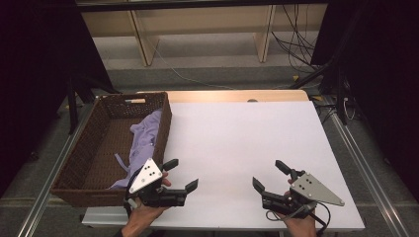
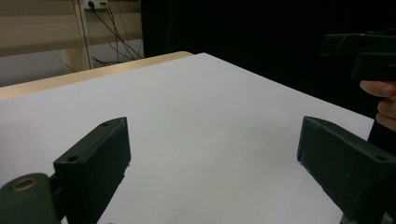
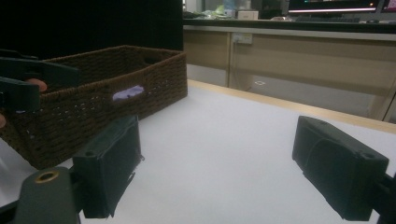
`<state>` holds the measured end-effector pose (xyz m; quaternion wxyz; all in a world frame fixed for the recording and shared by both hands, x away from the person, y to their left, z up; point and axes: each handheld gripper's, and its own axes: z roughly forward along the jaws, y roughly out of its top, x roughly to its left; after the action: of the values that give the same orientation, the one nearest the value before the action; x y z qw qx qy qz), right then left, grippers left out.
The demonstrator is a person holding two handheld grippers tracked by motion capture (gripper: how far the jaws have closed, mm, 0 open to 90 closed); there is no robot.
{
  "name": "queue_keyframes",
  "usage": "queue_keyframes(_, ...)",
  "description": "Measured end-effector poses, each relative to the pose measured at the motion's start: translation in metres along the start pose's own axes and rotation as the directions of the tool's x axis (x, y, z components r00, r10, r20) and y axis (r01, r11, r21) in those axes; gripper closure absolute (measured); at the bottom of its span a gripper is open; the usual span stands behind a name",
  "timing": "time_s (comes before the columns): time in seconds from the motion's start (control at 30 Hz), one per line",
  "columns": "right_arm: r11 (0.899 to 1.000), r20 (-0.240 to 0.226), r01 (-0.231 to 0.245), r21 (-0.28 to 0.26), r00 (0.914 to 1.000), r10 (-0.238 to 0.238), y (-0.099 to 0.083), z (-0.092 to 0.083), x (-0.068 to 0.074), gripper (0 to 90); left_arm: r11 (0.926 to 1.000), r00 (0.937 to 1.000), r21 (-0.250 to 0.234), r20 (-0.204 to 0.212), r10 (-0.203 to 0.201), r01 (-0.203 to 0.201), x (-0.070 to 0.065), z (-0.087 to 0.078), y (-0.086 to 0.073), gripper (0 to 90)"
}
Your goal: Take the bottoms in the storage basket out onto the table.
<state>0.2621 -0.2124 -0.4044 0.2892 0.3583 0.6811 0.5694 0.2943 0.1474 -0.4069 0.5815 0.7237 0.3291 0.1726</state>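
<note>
High view: lilac cloth (image 1: 144, 139) in basket (image 1: 79, 168), 11 o'clock of your left gripper (image 1: 182, 175), nearer than right gripper (image 1: 269, 177); both wide, empty, over bench (image 1: 237, 143).

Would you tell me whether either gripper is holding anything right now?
Nothing is held: the left gripper and right gripper are both open above the white table.

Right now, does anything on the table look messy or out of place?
Only one thing: the purple cloth is crumpled in the basket, with part draped up its right wall. Both grippers, left and right, are open and empty above the white table.
</note>
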Motion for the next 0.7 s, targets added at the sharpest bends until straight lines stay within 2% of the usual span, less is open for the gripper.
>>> queue_keyframes(0.23, 1.000, -0.005, 0.001, 0.002, 1.0000, -0.001, 0.000, 0.000, 0.000, 16.3, 0.9999, 0.9999, 0.015, -0.010, -0.006, 0.006, 0.003, 0.000, 0.004, 9.2)
queue_keyframes(0.4, 1.000, -0.008, 0.002, 0.000, 1.0000, -0.002, 0.000, 0.000, 0.001, 16.4, 0.9984, 0.9984, 0.005, -0.003, -0.056, 0.056, 0.004, -0.003, 0.009, 9.2)
queue_keyframes(0.5, 1.000, -0.011, 0.002, 0.001, 0.9999, -0.002, 0.000, 0.001, 0.001, 16.4, 0.9973, 0.9973, 0.007, 0.001, -0.073, 0.073, 0.005, -0.003, 0.012, 9.2)
queue_keyframes(0.6, 1.000, -0.012, 0.006, -0.002, 0.9999, -0.006, 0.000, 0.001, 0.002, 16.4, 0.9973, 0.9977, 0.028, -0.003, -0.068, 0.068, 0.007, -0.003, 0.015, 9.3)
queue_keyframes(0.7, 1.000, -0.016, 0.005, -0.001, 0.9999, -0.005, 0.000, 0.001, 0.002, 16.4, 0.9960, 0.9967, 0.038, -0.012, -0.080, 0.081, 0.010, -0.003, 0.017, 9.4)
